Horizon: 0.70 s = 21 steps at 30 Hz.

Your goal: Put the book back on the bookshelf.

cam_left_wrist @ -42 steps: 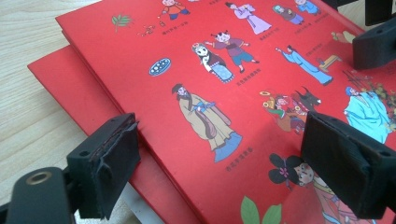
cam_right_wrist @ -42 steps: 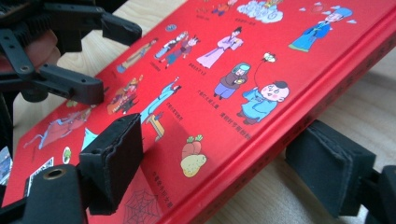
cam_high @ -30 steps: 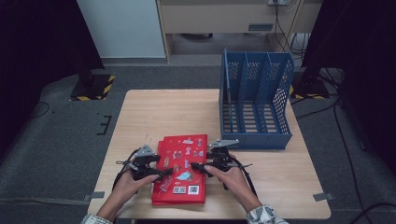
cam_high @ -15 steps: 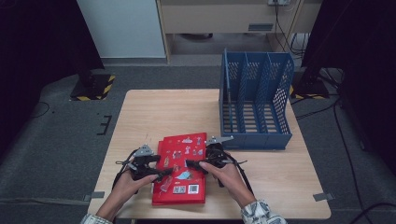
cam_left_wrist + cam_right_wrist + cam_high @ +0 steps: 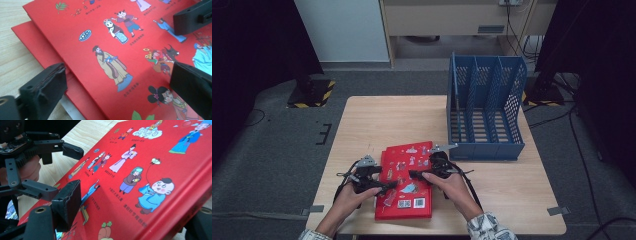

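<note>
A red picture book point(image 5: 404, 195) with cartoon figures on its cover lies near the table's front edge. My left gripper point(image 5: 384, 187) is at its left edge. Its jaws have just been opening and stand wide point(image 5: 120, 75), one beside the edge and one over the cover, pressing on nothing. A lower red layer point(image 5: 37, 42) and a strip of white page show under the cover. My right gripper point(image 5: 417, 175) is at the book's right side. Its jaws have just been closing point(image 5: 135, 207), the upper pad point(image 5: 68, 200) on the cover and the other under the thick edge.
A blue mesh file rack point(image 5: 486, 107) with three slots stands at the table's back right, close behind my right hand. The wooden table point(image 5: 382, 120) has bare room at the back left. The front edge is just below the book.
My right gripper has edged left onto the book's cover. The book and my left hand have stayed where they were.
</note>
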{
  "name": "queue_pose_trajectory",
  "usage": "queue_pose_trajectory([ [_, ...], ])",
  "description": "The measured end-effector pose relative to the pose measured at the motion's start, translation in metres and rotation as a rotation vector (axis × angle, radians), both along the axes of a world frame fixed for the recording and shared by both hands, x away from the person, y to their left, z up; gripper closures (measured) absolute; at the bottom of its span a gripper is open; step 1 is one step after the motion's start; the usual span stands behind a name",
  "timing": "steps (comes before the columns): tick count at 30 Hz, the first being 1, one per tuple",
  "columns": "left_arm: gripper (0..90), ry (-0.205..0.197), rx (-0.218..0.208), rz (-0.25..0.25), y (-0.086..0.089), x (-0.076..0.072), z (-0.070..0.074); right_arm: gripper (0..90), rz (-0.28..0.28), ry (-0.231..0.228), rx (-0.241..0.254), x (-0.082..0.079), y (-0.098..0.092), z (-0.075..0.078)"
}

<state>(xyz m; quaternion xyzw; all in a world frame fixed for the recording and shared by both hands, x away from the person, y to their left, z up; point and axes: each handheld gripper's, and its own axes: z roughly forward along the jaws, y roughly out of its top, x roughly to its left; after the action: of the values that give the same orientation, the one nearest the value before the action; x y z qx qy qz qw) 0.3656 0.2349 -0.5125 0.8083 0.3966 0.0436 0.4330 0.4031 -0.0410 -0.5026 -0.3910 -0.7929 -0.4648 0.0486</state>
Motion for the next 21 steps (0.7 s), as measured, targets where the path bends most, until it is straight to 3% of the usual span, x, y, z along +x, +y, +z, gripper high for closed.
queue_pose_trajectory([
  [13, 0.0, -0.009, -0.014, -0.011, 0.001, -0.002, 0.003, 35.1, -0.007, 0.002, 0.005, 0.001, 0.002, 0.010],
  [21, 0.0, -0.039, -0.014, -0.013, -0.001, -0.003, 0.005, 42.0, -0.026, 0.023, 0.033, 0.003, -0.001, 0.014],
])
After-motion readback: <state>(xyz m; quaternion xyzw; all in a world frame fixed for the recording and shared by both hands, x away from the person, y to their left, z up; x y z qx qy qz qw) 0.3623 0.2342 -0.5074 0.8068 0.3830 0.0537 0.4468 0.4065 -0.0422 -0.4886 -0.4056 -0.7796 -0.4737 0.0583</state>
